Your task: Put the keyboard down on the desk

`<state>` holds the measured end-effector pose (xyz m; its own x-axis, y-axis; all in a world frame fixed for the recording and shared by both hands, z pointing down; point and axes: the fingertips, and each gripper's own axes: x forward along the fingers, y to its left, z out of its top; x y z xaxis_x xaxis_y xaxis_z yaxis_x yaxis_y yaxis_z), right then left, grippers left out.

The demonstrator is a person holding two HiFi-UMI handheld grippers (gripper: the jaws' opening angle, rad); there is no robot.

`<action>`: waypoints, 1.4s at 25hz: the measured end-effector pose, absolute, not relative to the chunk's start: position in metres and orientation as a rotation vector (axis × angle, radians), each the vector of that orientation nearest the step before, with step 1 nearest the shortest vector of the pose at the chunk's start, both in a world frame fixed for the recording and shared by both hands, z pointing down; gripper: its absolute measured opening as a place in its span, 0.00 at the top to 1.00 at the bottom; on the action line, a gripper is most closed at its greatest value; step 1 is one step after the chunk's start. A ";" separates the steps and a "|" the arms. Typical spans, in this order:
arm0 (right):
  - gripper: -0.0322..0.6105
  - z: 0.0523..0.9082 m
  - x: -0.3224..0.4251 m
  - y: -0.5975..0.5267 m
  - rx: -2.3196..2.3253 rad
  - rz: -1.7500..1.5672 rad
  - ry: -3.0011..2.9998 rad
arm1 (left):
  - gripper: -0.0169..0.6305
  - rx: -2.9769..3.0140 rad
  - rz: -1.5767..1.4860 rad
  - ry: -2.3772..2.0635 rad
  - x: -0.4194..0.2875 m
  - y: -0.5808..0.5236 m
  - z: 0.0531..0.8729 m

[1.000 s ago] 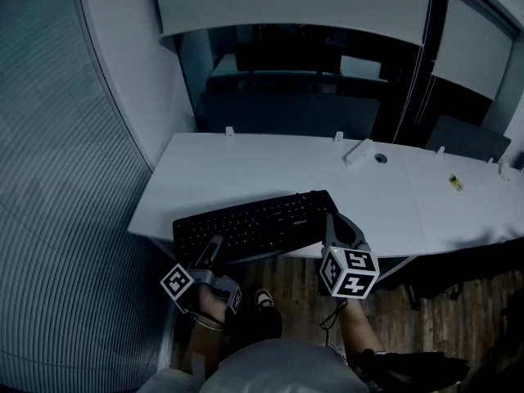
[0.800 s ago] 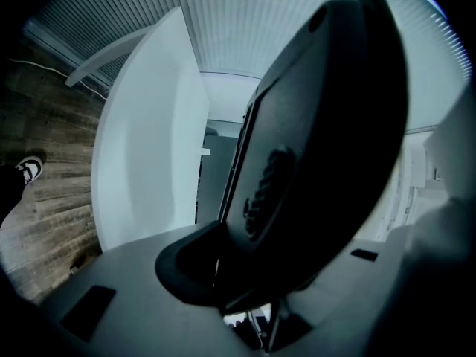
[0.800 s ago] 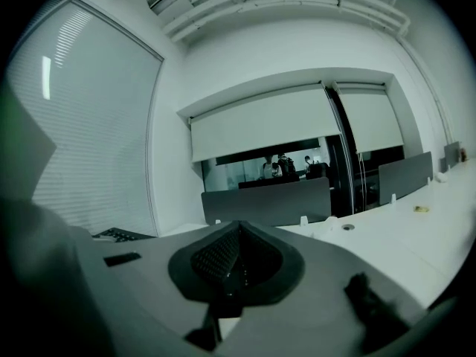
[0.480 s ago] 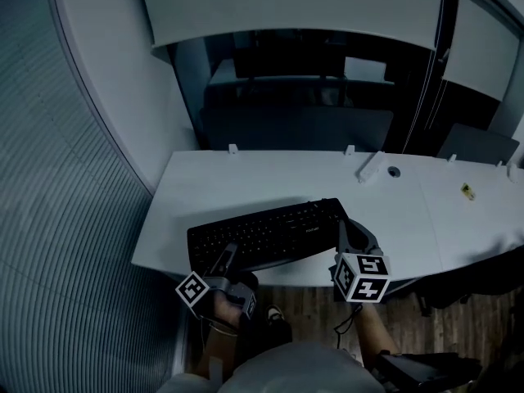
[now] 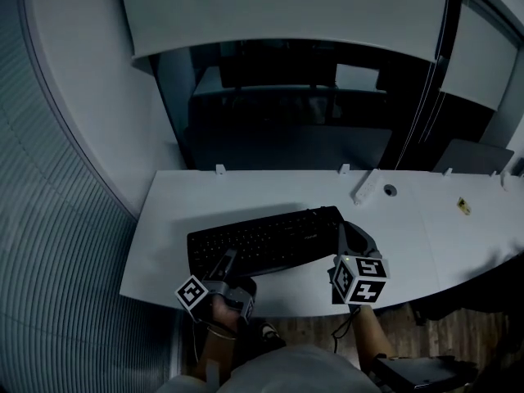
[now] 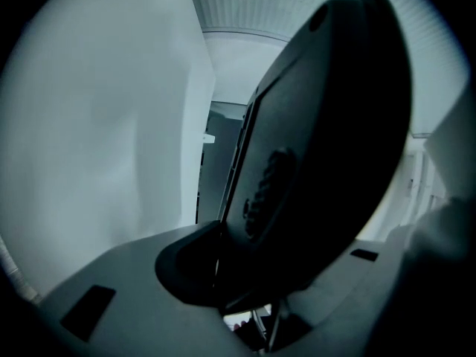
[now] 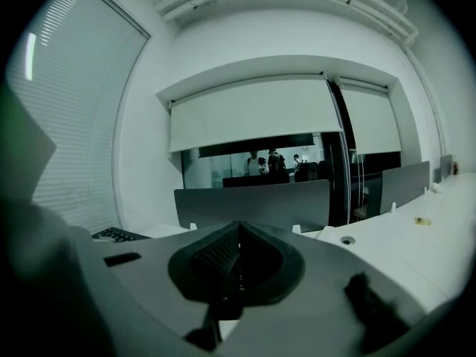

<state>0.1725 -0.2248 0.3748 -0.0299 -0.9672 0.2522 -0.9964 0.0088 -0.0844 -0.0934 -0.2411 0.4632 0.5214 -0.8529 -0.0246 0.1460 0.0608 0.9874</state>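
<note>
A black keyboard [image 5: 262, 240] lies slanted over the front part of the white desk [image 5: 205, 195], casting a shadow along its far edge. I cannot tell if it rests flat. My left gripper [image 5: 225, 260] is at its near left edge, shut on it. In the left gripper view the keyboard's dark body [image 6: 320, 125] fills the space at the jaws [image 6: 223, 266]. My right gripper [image 5: 344, 234] sits against the keyboard's right end. In the right gripper view its pads [image 7: 236, 262] meet with nothing visible between them, and the keys [image 7: 111, 234] show off to the left.
A white power strip [image 5: 364, 188] and a cable hole [image 5: 390, 191] lie at the desk's back right, and a small yellow item [image 5: 464, 206] farther right. A dark partition [image 5: 286, 146] stands behind the desk and a curved wall [image 5: 74, 178] at its left. Wooden floor [image 5: 311, 334] shows below the front edge.
The keyboard and both grippers have moved forward, from overhanging the desk's front edge to lying over the desktop. The grips look unchanged.
</note>
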 end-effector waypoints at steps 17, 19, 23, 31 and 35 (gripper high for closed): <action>0.90 0.403 0.170 -0.312 2.102 0.443 -2.044 | 0.73 1.273 -0.832 -0.675 -0.100 -0.346 0.482; 0.90 0.411 0.171 -0.315 2.102 0.463 -2.021 | 0.73 1.273 -0.833 -0.673 -0.102 -0.355 0.485; 0.90 0.422 0.179 -0.317 2.096 0.492 -1.996 | 0.73 1.264 -0.824 -0.686 -0.094 -0.367 0.492; 0.90 0.443 0.188 -0.331 2.039 0.558 -2.007 | 0.73 1.239 -0.770 -0.701 -0.067 -0.361 0.509; 0.90 0.443 0.180 -0.340 2.000 0.549 -2.039 | 0.73 1.233 -0.740 -0.727 -0.065 -0.358 0.516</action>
<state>0.1805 -0.3403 0.4434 -0.0403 -0.9076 0.4178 -0.9948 -0.0029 -0.1021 -0.0649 -0.3581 0.5161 0.5688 -0.8180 0.0855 0.0996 0.1718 0.9801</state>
